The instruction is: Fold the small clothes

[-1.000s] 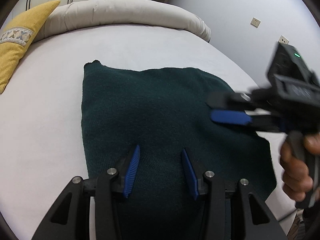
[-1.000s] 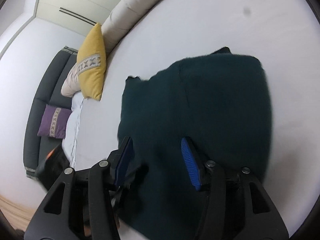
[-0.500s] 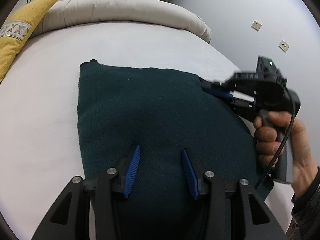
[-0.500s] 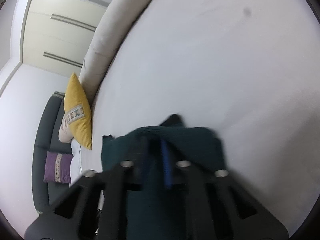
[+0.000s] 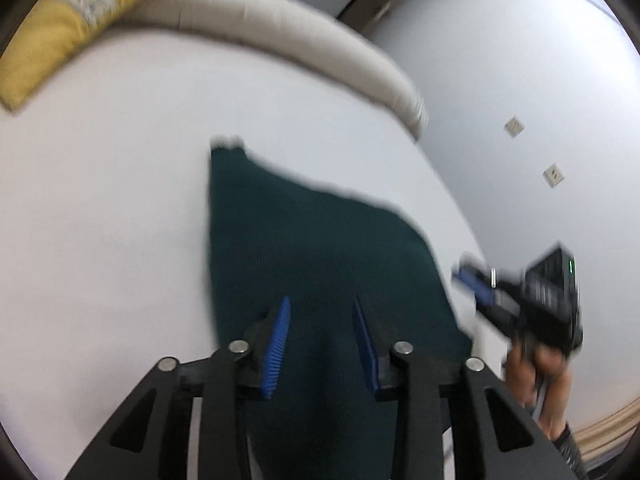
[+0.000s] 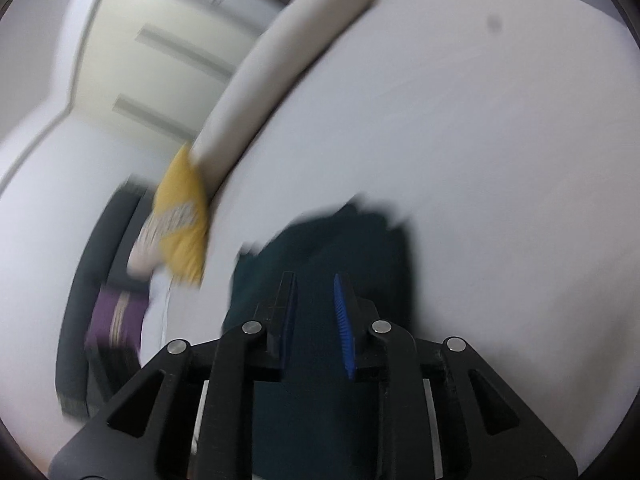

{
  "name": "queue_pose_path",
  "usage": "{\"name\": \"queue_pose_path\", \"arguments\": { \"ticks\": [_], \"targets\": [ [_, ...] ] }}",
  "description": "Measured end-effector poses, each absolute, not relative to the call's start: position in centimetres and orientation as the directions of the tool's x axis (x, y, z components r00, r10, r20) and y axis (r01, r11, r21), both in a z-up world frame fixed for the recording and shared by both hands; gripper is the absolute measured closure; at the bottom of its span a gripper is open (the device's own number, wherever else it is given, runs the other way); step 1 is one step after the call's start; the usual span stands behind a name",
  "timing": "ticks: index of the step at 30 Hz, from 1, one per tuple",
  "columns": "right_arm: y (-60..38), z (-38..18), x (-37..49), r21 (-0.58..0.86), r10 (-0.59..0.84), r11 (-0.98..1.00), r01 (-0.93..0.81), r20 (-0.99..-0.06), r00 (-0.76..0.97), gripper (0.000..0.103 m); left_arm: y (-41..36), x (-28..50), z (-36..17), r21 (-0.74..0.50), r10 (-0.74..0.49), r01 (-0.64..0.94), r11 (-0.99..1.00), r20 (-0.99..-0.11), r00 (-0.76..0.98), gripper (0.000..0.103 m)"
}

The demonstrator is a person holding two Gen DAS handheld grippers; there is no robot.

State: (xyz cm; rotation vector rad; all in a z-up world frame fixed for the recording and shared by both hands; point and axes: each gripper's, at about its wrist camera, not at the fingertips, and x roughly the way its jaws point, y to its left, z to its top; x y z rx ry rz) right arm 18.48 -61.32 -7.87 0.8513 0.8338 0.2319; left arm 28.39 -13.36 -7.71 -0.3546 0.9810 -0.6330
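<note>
- The dark green garment (image 5: 320, 256) lies folded on the white bed (image 5: 100, 220), its far corner toward the headboard side and its near edge running under the left gripper; in the right wrist view the same cloth (image 6: 360, 248) shows blurred, bunched just ahead of the fingers.
- The bed is edged at the far side by a long beige bolster (image 5: 288, 32), well apart from the garment.
- A yellow cushion (image 5: 68, 20) with a patterned band rests at the far left against the bolster; the right wrist view shows it (image 6: 182, 220) too, smeared by motion.
- A dark sofa with a purple cushion (image 6: 114, 320) stands beside the bed.
- The left gripper (image 5: 320, 344) hovers over the near part of the garment, its blue pads apart with nothing between them.
- The right gripper (image 6: 316, 320) has its fingers a narrow gap apart; the cloth lies behind that gap, and whether they pinch it cannot be told. From the left wrist view it (image 5: 476, 284) sits just off the garment's right edge, held in a hand (image 5: 536, 376).
</note>
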Motion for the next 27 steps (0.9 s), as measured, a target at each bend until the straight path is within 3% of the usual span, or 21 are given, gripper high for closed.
{"name": "queue_pose_path", "arguments": {
  "ticks": [2, 3, 5, 7, 9, 11, 14, 17, 20, 21, 23, 24, 27],
  "targets": [
    [-59.2, -7.5, 17.5, 0.761, 0.557, 0.645, 0.065, -0.527, 0.642, 0.073, -13.6, 29.4, -6.9, -0.582, -0.674, 0.341, 0.739, -0.630, 0.385, 0.066],
    [-58.4, -7.5, 17.5, 0.769, 0.578, 0.637, 0.048, -0.519, 0.630, 0.057, -14.2, 30.0, -6.9, -0.600, -0.694, 0.350, 0.720, -0.617, 0.370, 0.066],
    [-56.8, -8.2, 17.8, 0.775, 0.593, 0.630, 0.053, -0.524, 0.612, 0.042, -16.5, 31.5, -7.9, -0.585, -0.690, 0.371, 0.721, -0.649, 0.319, 0.066],
    [-56.2, -8.9, 18.9, 0.747, 0.569, 0.662, 0.063, -0.555, 0.607, 0.043, -18.1, 32.9, -9.8, -0.547, -0.652, 0.371, 0.750, -0.703, 0.284, 0.068],
    [-56.7, -10.3, 20.0, 0.760, 0.559, 0.643, 0.098, -0.553, 0.618, 0.046, -18.0, 33.8, -11.3, -0.565, -0.660, 0.355, 0.745, -0.701, 0.268, 0.077],
    [-57.9, -11.6, 20.7, 0.793, 0.562, 0.598, 0.117, -0.518, 0.645, 0.054, -16.5, 34.9, -12.8, -0.635, -0.698, 0.292, 0.716, -0.664, 0.269, 0.094],
    [-60.2, -13.9, 21.4, 0.836, 0.579, 0.533, 0.130, -0.472, 0.665, 0.077, -14.1, 36.0, -15.4, -0.763, -0.792, 0.218, 0.608, -0.567, 0.225, 0.094],
    [-61.4, -15.5, 21.5, 0.867, 0.604, 0.484, 0.116, -0.427, 0.673, 0.085, -15.0, 35.2, -14.3, -0.709, -0.752, 0.253, 0.659, -0.613, 0.242, 0.094],
    [-62.4, -14.6, 20.3, 0.858, 0.561, 0.490, 0.155, -0.446, 0.697, 0.078, -14.4, 34.5, -13.0, -0.710, -0.752, 0.250, 0.659, -0.613, 0.241, 0.095],
    [-62.5, -13.7, 19.9, 0.839, 0.536, 0.518, 0.165, -0.469, 0.702, 0.071, -13.6, 33.6, -12.1, -0.703, -0.747, 0.253, 0.664, -0.615, 0.251, 0.096],
    [-61.8, -11.7, 19.2, 0.822, 0.529, 0.554, 0.131, -0.469, 0.707, 0.063, -12.6, 31.4, -10.4, -0.683, -0.736, 0.277, 0.676, -0.610, 0.295, 0.081],
    [-60.8, -10.5, 18.9, 0.827, 0.553, 0.553, 0.096, -0.451, 0.701, 0.049, -12.1, 30.3, -9.8, -0.700, -0.758, 0.293, 0.651, -0.583, 0.292, 0.079],
    [-57.4, -9.0, 18.1, 0.826, 0.627, 0.564, 0.016, -0.441, 0.643, 0.043, -12.7, 27.2, -8.8, -0.729, -0.807, 0.346, 0.590, -0.534, 0.252, 0.074]
  ]
}}
